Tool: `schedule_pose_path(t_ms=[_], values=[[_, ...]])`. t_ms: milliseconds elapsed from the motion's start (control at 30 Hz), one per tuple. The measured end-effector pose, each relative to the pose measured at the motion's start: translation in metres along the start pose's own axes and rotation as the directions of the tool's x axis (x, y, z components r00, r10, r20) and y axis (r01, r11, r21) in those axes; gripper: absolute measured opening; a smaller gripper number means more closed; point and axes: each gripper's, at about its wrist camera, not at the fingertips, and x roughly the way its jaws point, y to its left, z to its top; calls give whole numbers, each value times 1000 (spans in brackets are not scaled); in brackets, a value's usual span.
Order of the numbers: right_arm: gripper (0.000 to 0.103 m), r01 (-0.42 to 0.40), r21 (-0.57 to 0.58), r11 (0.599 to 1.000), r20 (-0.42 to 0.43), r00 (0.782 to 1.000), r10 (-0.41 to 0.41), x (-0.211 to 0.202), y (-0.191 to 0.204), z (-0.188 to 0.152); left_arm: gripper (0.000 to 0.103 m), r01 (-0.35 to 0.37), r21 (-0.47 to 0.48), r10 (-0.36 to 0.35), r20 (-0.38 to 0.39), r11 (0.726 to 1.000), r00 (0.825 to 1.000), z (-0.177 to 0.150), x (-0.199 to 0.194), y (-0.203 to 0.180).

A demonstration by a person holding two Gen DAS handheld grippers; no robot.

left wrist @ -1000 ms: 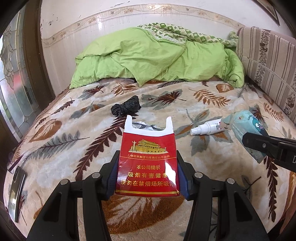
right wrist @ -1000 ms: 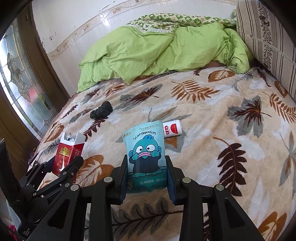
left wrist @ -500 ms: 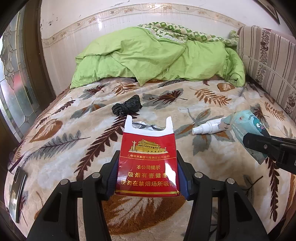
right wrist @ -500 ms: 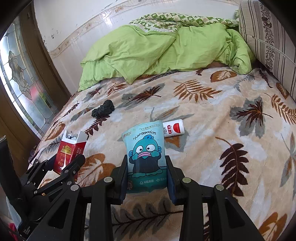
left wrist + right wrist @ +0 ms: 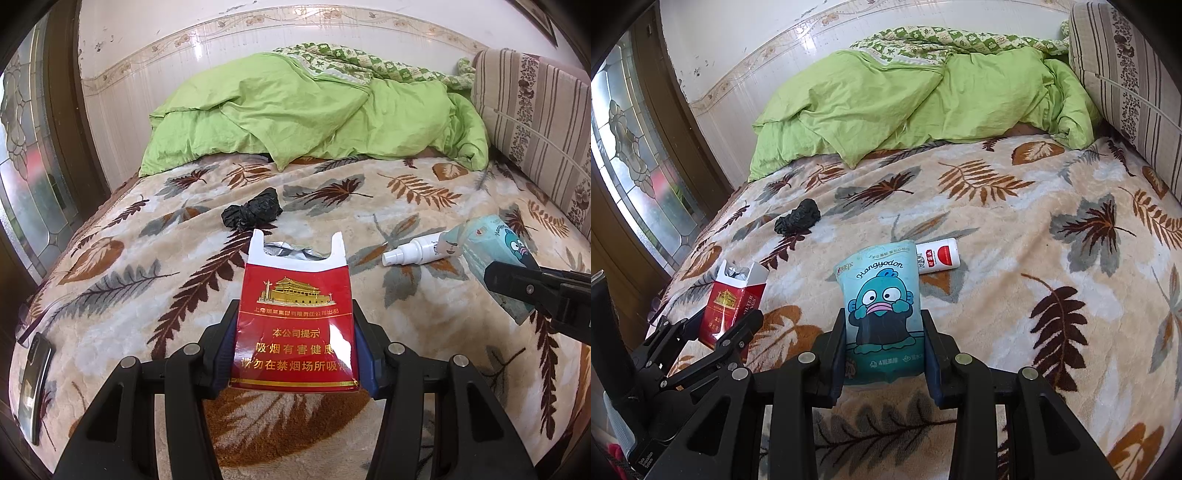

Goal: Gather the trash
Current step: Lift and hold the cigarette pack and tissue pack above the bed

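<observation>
Both grippers are loaded over the bed (image 5: 369, 206), and neither hand shows in either view. The left gripper (image 5: 295, 350) has its pads clamped on the two narrow sides of a red cigarette pack (image 5: 295, 317), held upright with its torn white top open and crumpled silver foil poking out. From the right wrist view, that same pack (image 5: 733, 302) sits low and off to the left, pinched in the left gripper (image 5: 731, 325).

The right gripper (image 5: 884, 350) squeezes a pale blue tissue packet (image 5: 882, 310) with a cartoon fish face on it (the word "Hangyodon" reads across the top), jaws closed narrow against its sides. From the left wrist view the packet (image 5: 491, 254) shows at the far right, with one black finger (image 5: 524, 288) in front of it.

Just beyond the right gripper, partly behind the tissue packet, a small white spray bottle (image 5: 938, 254) with a red label lies on its side on the leaf-print blanket (image 5: 1034, 229). Farther ahead of both grippers, a crumpled black plastic bag (image 5: 253, 214) rests on the blanket, well apart from everything held.

Behind that, a rumpled green duvet (image 5: 314, 114) is heaped at the head of the bed. To the far left of the left gripper, something flat and dark lies at the bed's edge, possibly a phone (image 5: 33, 384), though the distortion makes it hard to tell.
</observation>
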Motion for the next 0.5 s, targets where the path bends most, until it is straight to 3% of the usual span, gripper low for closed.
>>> schedule_pose_path(t_ms=[300, 500], values=[[37, -6, 17, 1000, 18, 1000, 5, -11, 1, -3, 53, 25, 2, -25, -2, 1000, 1000, -5, -6, 2], [37, -24, 52, 998, 43, 999, 22, -46, -2, -25, 53, 81, 7, -81, -3, 997, 997, -16, -37, -2]])
